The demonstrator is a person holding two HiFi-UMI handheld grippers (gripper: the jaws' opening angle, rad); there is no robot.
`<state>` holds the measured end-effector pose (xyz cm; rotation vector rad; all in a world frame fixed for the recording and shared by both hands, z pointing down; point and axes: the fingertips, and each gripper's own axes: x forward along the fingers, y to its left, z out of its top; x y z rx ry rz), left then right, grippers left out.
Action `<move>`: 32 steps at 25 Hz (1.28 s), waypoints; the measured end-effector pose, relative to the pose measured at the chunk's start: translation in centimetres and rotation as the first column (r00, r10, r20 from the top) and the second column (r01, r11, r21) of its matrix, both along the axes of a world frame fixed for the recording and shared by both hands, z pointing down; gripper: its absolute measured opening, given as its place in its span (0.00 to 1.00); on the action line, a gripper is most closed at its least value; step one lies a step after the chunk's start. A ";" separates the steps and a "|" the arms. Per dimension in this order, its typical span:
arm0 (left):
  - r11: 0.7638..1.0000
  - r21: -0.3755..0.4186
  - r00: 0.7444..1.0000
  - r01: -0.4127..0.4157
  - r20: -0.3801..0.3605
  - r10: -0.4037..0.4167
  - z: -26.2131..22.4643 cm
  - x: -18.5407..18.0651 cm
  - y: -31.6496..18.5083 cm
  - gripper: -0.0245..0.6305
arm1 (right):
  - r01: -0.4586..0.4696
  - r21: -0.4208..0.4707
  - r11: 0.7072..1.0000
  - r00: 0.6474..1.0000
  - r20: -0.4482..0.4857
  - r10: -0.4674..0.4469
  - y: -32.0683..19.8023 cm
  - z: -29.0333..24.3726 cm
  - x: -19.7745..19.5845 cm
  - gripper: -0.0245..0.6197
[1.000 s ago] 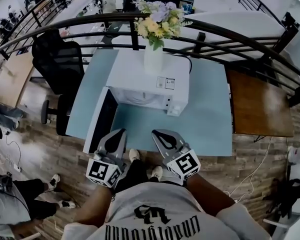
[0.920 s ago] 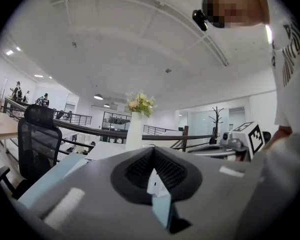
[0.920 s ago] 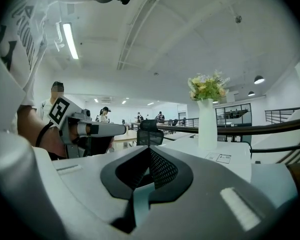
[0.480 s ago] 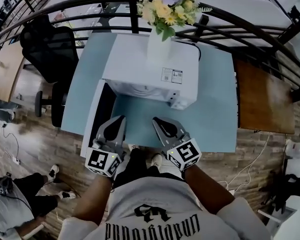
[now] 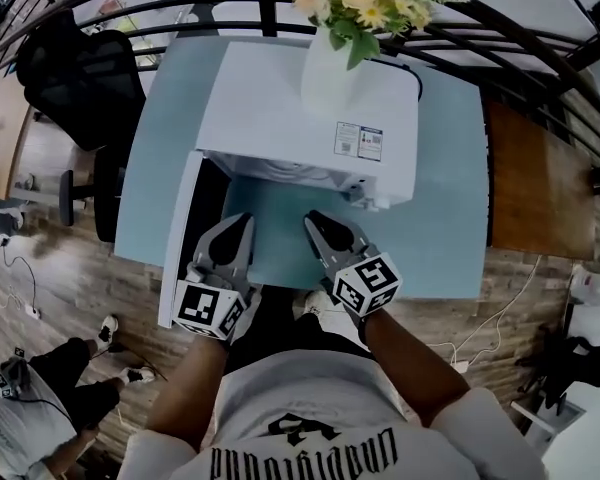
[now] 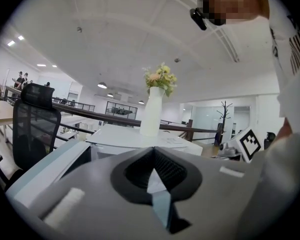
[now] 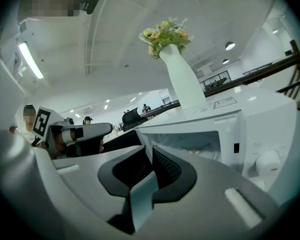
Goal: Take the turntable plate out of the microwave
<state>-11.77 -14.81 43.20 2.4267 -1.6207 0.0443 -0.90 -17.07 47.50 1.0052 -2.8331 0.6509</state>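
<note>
standing open, the microwave door (image 5: 180,238) flanks bare table (image 5: 280,236) front.

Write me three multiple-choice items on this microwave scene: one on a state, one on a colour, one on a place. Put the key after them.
1. The door of the microwave is:
A shut; B swung open; C taken off.

2. The table under the microwave is:
A red; B black; C light blue.

3. The white vase stands:
A on top of the microwave; B inside the microwave; C on the table beside it.

Key:
1 B: in the head view the door stands out edge-on at the left of the dark cavity.
2 C: a pale blue surface shows all round the microwave.
3 A: the vase rests on the microwave's white top panel.
</note>
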 end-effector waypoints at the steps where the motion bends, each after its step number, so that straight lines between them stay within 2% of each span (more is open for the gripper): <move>1: 1.000 -0.005 1.000 0.001 0.001 -0.001 0.4 -0.1 -0.4 0.11 | -0.006 -0.018 1.000 1.000 0.010 0.006 -0.4 0.6 -0.1 0.11; 7: 0.999 -0.035 1.000 0.006 0.006 -0.006 3.1 -0.8 -2.4 0.11 | -0.038 -0.123 0.992 0.997 0.069 0.047 -2.5 4.2 -0.8 0.15; 17: 0.996 -0.083 1.000 0.015 0.006 -0.015 7.4 -1.6 -4.8 0.11 | -0.075 -0.279 0.957 0.984 0.132 0.116 -5.2 10.3 -2.4 0.19; 32: 0.994 -0.104 1.000 0.025 0.005 -0.025 11.3 -2.4 -6.9 0.11 | -0.149 -0.483 0.863 0.934 0.218 0.283 -7.9 17.4 -4.1 0.21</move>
